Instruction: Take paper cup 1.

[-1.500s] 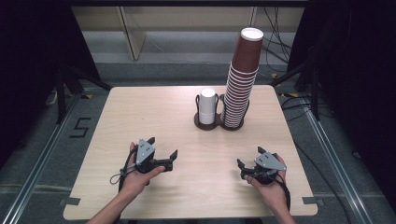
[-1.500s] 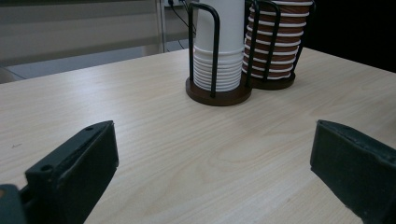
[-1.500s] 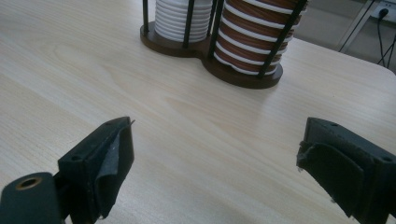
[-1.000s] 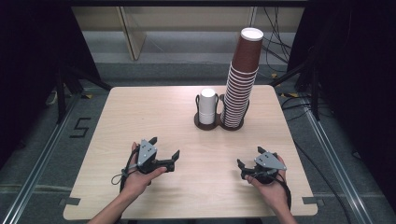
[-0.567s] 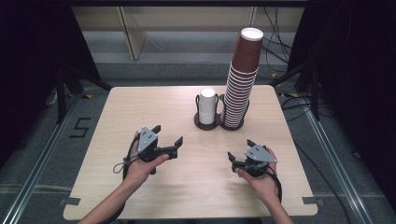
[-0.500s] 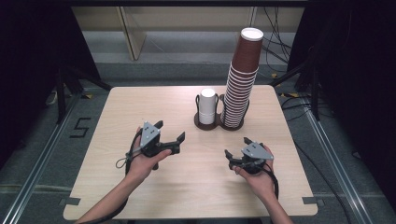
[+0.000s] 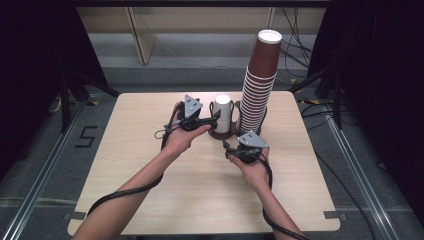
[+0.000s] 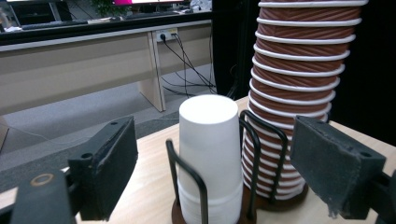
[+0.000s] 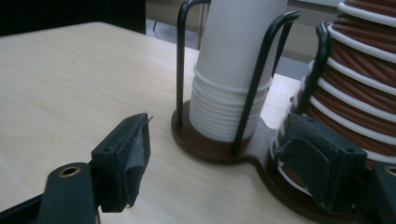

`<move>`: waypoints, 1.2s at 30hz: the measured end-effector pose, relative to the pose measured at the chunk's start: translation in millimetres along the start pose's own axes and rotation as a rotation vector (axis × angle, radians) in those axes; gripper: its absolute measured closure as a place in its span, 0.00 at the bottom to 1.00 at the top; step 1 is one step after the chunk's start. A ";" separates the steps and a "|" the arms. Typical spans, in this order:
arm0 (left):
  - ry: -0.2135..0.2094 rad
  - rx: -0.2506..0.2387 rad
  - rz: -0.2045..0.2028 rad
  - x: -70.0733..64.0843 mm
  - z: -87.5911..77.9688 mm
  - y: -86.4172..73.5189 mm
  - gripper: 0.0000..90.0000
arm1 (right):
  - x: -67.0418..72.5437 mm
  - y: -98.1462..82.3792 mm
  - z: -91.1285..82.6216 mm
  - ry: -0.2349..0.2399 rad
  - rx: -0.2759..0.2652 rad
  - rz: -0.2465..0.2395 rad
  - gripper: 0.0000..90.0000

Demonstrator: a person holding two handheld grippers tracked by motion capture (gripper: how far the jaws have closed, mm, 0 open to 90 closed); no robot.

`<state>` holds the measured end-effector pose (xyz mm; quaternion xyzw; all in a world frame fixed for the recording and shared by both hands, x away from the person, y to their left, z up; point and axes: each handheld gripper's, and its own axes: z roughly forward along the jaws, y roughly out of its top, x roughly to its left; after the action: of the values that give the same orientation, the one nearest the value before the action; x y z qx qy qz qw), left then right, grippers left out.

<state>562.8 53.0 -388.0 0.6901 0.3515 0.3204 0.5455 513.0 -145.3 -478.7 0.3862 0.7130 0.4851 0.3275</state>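
The left tool (image 8: 210,163), jaws released, should close squarely on the top white cup (image 8: 208,140); the right tool (image 9: 224,158), also released, probably steadies the holder base (image 9: 210,144).

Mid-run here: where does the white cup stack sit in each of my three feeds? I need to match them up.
High view: the white cup stack stands centre, far side of the table, right beside the left gripper.
Left gripper view: centre, between the open jaws, low in the frame.
Right gripper view: top centre, beyond the open jaws.
Shared landmark: the tall brown cup stack stands immediately to its right in all three, on the same dark holder.
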 end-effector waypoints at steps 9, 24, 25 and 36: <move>0.029 0.029 0.016 -1.9 25.1 -3.8 0.21 | 5.2 5.3 34.4 -0.035 0.007 0.100 0.35; 0.021 0.060 -0.003 -2.5 52.8 -6.1 0.23 | 4.4 1.4 62.8 -0.090 0.050 0.161 0.37; 0.021 0.060 -0.008 -2.2 54.5 -6.4 0.24 | 5.2 1.4 63.6 -0.098 0.051 0.168 0.37; 0.026 0.078 -0.034 3.7 63.6 -13.1 0.24 | 5.1 -0.3 74.4 -0.118 0.050 0.178 0.36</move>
<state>615.6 24.6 -413.3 0.7004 0.3825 0.3061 0.5191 573.1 -108.3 -502.9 0.4839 0.6673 0.4706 0.3148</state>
